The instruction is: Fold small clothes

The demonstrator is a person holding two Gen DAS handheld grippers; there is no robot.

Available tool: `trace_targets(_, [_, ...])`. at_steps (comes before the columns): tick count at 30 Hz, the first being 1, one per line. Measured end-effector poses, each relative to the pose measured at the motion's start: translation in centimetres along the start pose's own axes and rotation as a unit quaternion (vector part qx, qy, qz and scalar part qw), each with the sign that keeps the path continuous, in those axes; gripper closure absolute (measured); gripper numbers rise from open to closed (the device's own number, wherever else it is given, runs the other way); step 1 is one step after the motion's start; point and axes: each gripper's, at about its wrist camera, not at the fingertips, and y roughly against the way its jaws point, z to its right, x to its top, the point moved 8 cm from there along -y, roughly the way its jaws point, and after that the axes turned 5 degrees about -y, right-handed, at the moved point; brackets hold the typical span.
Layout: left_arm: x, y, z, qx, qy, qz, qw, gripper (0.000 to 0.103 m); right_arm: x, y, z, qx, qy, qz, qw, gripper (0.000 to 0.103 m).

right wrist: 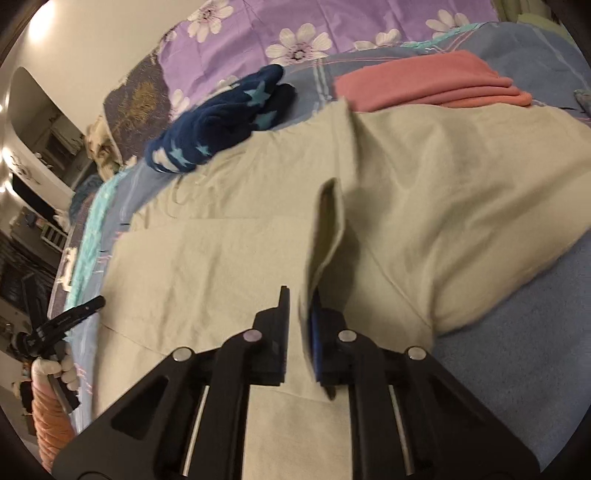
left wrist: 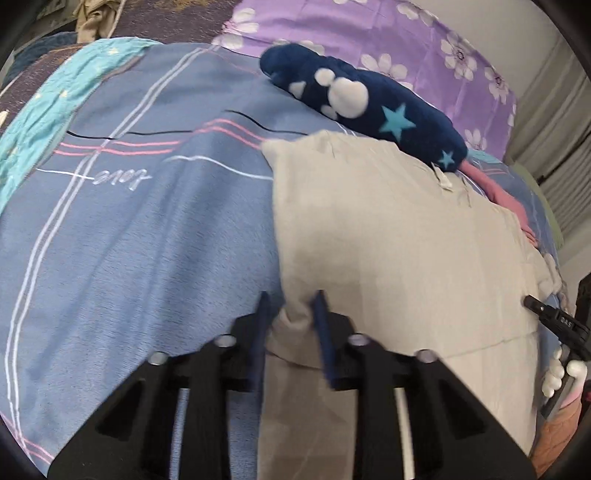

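My left gripper (left wrist: 291,306) pinches a bunched corner of the pale beige cotton garment (left wrist: 399,236), which lies spread on the blue striped bedsheet (left wrist: 140,229); my right gripper (right wrist: 300,299) holds a raised fold of the same garment between its fingers; a navy star-patterned fleece piece (right wrist: 221,125) and a folded pink cloth (right wrist: 428,83) lie just beyond it, near the purple flowered pillow (right wrist: 332,26).
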Motion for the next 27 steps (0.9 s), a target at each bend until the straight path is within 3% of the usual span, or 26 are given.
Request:
trace_targets(2, [-0.4, 0.3, -0.3, -0.005, 0.000, 0.012, 0.9999, 0.094, 0.6, 0.9, 0.6, -0.020, -0.005, 0.019, 1.000, 0.077])
trace_targets(4, [-0.5, 0.8, -0.7, -0.005, 0.008, 0.026, 0.9996, 0.098, 2.0, 2.4, 0.1, -0.060, 0.012, 0.060, 0.996, 0.077])
trace_targets(7, [-0.3, 1.8, -1.6, 0.019, 0.016, 0.052, 0.9983, 0.103, 3.5, 4.1, -4.1, -0.074, 0.078, 0.101, 0.989, 0.070])
trace_targets(8, [-0.2, 2.1, -1.8, 0.016, 0.017, 0.060, 0.9979, 0.103, 3.7, 3.9, -6.6, -0.062, 0.114, 0.098, 0.987, 0.067])
trace_targets(12, [-0.5, 1.8, -1.1, -0.088, 0.039, 0.065, 0.9932, 0.099, 2.9, 0.6, -16.0, -0.011, 0.218, 0.047, 0.975, 0.066])
trace_targets(14, [-0.5, 1.4, -0.6, -0.100, 0.026, 0.069, 0.9923, 0.074, 2.4, -1.7, -20.7, 0.011, 0.264, 0.015, 0.964, 0.067])
trace_targets(16, [-0.6, 0.9, -0.4, -0.097, 0.009, 0.072, 0.9926, 0.069, 2.0, -4.0, -25.2, 0.011, 0.303, -0.002, 0.953, 0.068])
trace_targets(19, [-1.0, -0.3, -0.7, -0.094, 0.007, 0.065, 0.9935, 0.069, 1.7, -7.4, -30.8, 0.004, 0.345, -0.024, 0.938, 0.068])
trace_targets(21, [-1.3, -0.3, -0.8, -0.101, 0.007, 0.077, 0.9919, 0.070, 1.2, -9.6, -33.9, -0.013, 0.386, -0.034, 0.922, 0.068])
trace_targets(24, [-1.4, -0.1, -0.9, -0.110, 0.007, 0.086, 0.9902, 0.081, 0.3, -12.5, -37.2, -0.032, 0.432, -0.042, 0.901, 0.068])
trace_targets(27, [-1.4, -0.2, -1.2, -0.124, 0.018, 0.090, 0.9881, 0.083, -0.2, -15.9, -39.2, -0.056, 0.447, -0.060, 0.891, 0.068])
